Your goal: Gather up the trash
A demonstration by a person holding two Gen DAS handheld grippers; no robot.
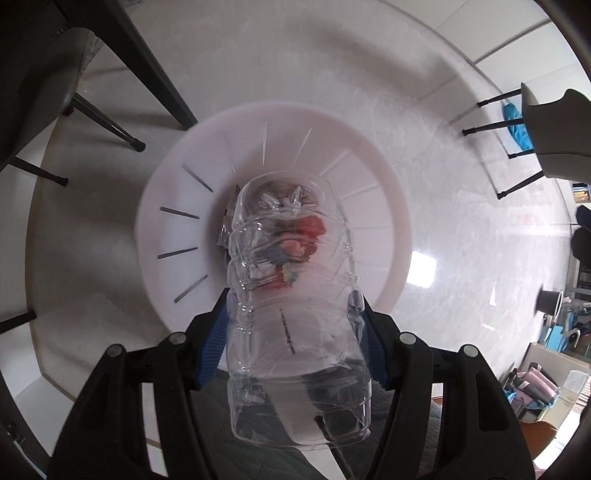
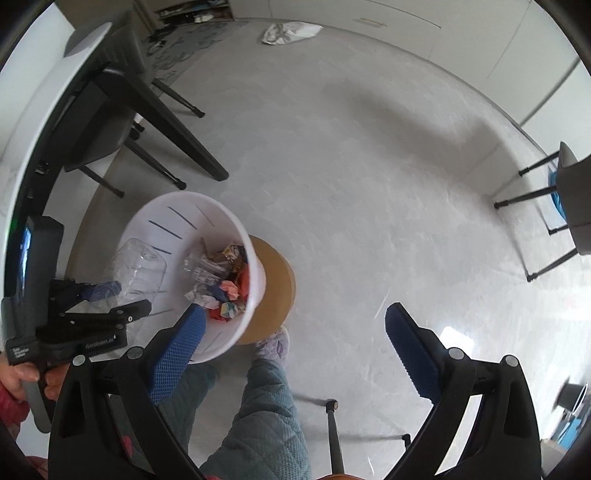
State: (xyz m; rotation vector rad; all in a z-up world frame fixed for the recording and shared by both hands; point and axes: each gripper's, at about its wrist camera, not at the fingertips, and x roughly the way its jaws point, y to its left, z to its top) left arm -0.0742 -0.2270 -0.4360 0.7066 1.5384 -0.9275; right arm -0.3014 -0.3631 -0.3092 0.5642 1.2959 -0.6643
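**Bottle Poised Over the Bin**

Left gripper (image 1: pixel 295 328) gripped a clear plastic bottle (image 1: pixel 295 295) between its blue pads, pointing straight down over the white bin (image 1: pixel 177 177); through the bottle, colourful wrappers showed on the bin's floor. A table leg stood at ten o'clock.

From the right wrist view, the right gripper (image 2: pixel 295 350) stood wide and empty, nothing between its fingers. The bin (image 2: pixel 255 266) lay at nine o'clock, the bottle (image 2: pixel 138 269) leaning just inside its rim, gripped by the left gripper (image 2: pixel 107 299). A crumpled white bag (image 2: pixel 290 31) remained at twelve o'clock.

Judged risk: released off-centre, the light bottle might strike the rim and bounce out, or tip the bin
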